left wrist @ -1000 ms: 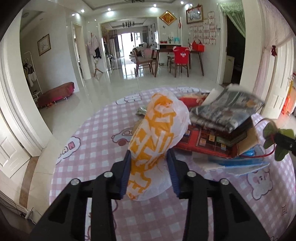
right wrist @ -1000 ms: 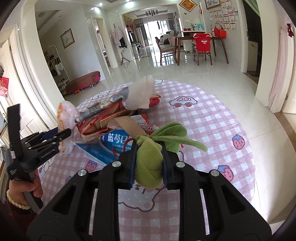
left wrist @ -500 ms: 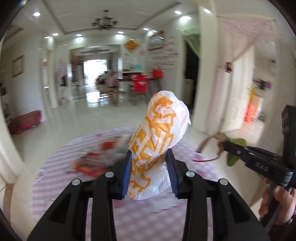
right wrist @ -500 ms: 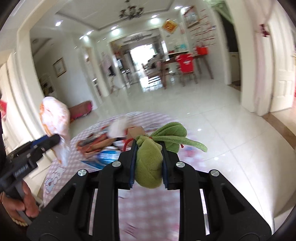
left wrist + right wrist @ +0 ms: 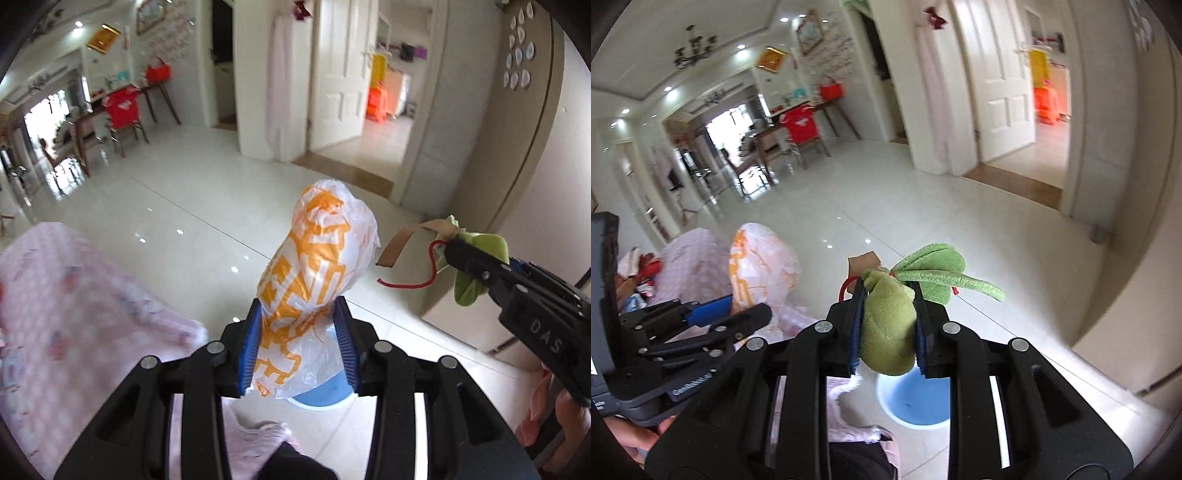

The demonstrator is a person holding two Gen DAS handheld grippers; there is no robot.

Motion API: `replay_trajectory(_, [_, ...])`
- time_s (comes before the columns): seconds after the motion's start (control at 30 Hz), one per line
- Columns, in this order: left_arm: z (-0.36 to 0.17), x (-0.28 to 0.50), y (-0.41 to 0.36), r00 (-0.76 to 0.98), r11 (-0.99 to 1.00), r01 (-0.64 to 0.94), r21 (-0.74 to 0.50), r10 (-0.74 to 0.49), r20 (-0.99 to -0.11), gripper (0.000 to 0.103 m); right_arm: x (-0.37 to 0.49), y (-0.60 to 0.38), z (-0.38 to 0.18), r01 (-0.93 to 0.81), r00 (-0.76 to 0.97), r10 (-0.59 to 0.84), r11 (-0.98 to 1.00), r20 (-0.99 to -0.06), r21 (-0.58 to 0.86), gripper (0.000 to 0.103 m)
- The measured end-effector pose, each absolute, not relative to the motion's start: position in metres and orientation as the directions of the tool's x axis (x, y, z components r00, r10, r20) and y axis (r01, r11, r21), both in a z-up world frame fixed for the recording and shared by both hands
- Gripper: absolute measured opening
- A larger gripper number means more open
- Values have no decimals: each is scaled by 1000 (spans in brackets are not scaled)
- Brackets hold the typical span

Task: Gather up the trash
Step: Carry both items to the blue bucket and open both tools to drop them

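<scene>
A white plastic bag with orange print (image 5: 317,258) stands upright between the blue pads of my left gripper (image 5: 297,314), whose jaws are opening; the pads still touch its sides. Right below it a blue bin (image 5: 321,398) sits on the white floor tiles. My right gripper (image 5: 888,291) is shut on a green plush leaf toy (image 5: 888,332) with a brown tag (image 5: 864,260) and a red string. The same bin (image 5: 916,402) shows just under the toy. In the left wrist view the right gripper (image 5: 461,254) hovers to the right of the bag.
The round table with its pink checked cloth (image 5: 74,295) lies to the left, with clutter (image 5: 635,273) on it. A beige wall corner (image 5: 480,184) rises close on the right. White doors (image 5: 340,74) and a dining table with a red chair (image 5: 801,125) stand farther back.
Both views have swung right, away from the cluttered table toward the tiled floor and doors. The blue bin has come into view under both grippers. The left pads stand slightly wider apart.
</scene>
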State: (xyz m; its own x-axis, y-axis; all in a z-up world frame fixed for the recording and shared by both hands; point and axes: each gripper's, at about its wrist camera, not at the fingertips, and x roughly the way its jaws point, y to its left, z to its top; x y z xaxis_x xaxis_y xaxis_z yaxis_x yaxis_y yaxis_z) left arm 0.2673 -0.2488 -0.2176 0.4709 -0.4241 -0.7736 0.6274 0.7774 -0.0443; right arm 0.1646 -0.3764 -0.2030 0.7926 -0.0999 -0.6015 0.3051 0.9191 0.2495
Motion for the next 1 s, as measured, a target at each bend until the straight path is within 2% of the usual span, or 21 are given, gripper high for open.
replay_trajectory(0.07, [-227, 276, -258, 429, 769, 635, -73, -430, -795, 56, 164, -393, -215, 341, 775, -120, 906, -620, 251, 23])
replay_trajectory(0.1, [-234, 281, -265, 423, 771, 632, -72, -421, -802, 60, 164, -398, -219, 349, 771, -123, 902, -625, 254, 23])
replay_trajectory(0.17, [-243, 290, -273, 430, 782, 622, -53, -397, -811, 74, 166, -406, -229, 362, 760, -121, 895, -639, 260, 23])
replay_trajectory(0.3, [-250, 295, -268, 475, 808, 589, 0, -346, -809, 76, 174, -410, -239, 357, 752, -98, 892, -652, 277, 23])
replay_trajectory(0.57, [-207, 270, -218, 620, 864, 492, 109, -259, -741, 80, 183, -389, -250, 300, 748, -30, 906, -663, 297, 23])
replay_trajectory(0.93, [-186, 266, -181, 677, 897, 418, 145, -200, -708, 82, 206, -372, -259, 265, 742, -5, 921, -670, 286, 25])
replay_trajectory(0.97, [-185, 265, -179, 679, 899, 413, 146, -198, -707, 82, 207, -372, -260, 266, 745, -7, 920, -667, 287, 26])
replay_trajectory(1.0, [-184, 265, -176, 681, 900, 411, 145, -197, -705, 82, 209, -372, -260, 267, 748, -10, 920, -663, 288, 37])
